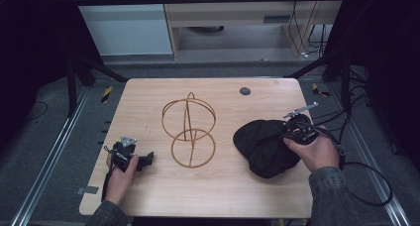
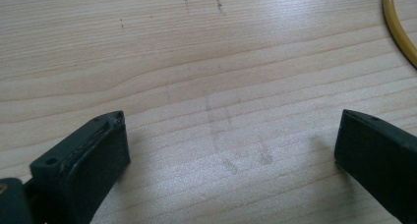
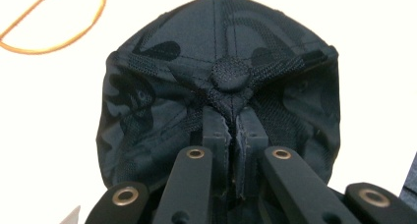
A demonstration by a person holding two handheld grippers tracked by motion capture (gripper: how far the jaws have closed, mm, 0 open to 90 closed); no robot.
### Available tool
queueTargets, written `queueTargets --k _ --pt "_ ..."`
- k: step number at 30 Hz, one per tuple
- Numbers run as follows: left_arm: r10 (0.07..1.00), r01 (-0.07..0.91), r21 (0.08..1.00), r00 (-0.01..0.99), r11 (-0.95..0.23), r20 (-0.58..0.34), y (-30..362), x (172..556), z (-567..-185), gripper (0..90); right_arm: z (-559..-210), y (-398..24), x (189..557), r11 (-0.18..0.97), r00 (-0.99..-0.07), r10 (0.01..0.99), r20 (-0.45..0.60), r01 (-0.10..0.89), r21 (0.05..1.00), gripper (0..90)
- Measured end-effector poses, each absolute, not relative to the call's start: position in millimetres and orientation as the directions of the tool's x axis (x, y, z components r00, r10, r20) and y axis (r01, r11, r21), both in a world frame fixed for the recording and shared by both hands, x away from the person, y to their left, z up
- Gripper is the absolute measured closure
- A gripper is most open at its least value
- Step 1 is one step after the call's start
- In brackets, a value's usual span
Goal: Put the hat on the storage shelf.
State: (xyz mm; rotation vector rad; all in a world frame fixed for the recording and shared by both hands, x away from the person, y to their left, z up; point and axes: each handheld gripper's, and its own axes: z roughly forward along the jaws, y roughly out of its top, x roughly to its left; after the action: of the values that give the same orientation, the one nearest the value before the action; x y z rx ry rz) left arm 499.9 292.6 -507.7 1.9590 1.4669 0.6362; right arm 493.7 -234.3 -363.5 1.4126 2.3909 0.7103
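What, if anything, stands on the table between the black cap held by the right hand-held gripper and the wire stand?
Nothing visible does. The right hand-held gripper is pinched on the black cap, and bare table lies between it and the wire stand.

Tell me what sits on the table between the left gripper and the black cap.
In the high view, the gold wire stand stands between the left gripper and the black cap, which the right gripper pinches.
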Motion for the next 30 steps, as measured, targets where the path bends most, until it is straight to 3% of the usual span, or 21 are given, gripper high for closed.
queueTargets --k 30 --pt "0.962 0.671 0.713 0.272 -0.203 0.018 292 500 -508 0.0 -297 -234 486 0.364 -0.501 0.865 0.012 0.645 0.672 86.6"
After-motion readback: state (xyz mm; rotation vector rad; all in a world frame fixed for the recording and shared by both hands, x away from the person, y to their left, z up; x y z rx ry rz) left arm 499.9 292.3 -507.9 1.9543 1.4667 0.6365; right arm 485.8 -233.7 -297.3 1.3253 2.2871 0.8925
